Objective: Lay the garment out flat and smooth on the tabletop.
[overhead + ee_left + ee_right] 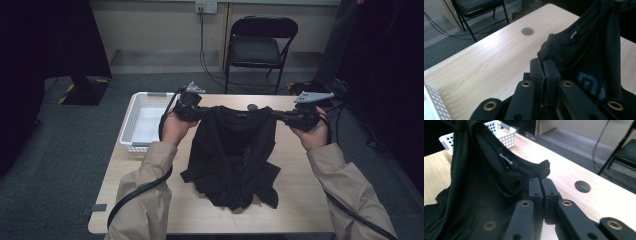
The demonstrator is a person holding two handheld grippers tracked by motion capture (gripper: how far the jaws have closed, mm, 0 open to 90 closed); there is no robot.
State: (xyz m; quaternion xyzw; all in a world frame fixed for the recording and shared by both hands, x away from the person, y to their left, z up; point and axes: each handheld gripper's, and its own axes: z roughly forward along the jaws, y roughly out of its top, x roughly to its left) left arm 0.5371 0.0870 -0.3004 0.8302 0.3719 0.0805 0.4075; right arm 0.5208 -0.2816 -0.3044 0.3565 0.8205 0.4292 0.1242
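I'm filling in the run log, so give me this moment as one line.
left claw: shut on black shirt shoulder | right claw: shut on other shoulder | shirt: held up, hem on table | basket: left of shirt

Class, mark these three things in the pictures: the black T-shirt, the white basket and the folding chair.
black T-shirt [235,145], high view, middle of the hanging cloth.
white basket [131,117], high view, its left wall.
folding chair [258,50], high view, its seat.

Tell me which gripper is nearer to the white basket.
Left. The left gripper holds the black shirt by a shoulder right beside the white basket; the right gripper holds the other shoulder, across the shirt from it.
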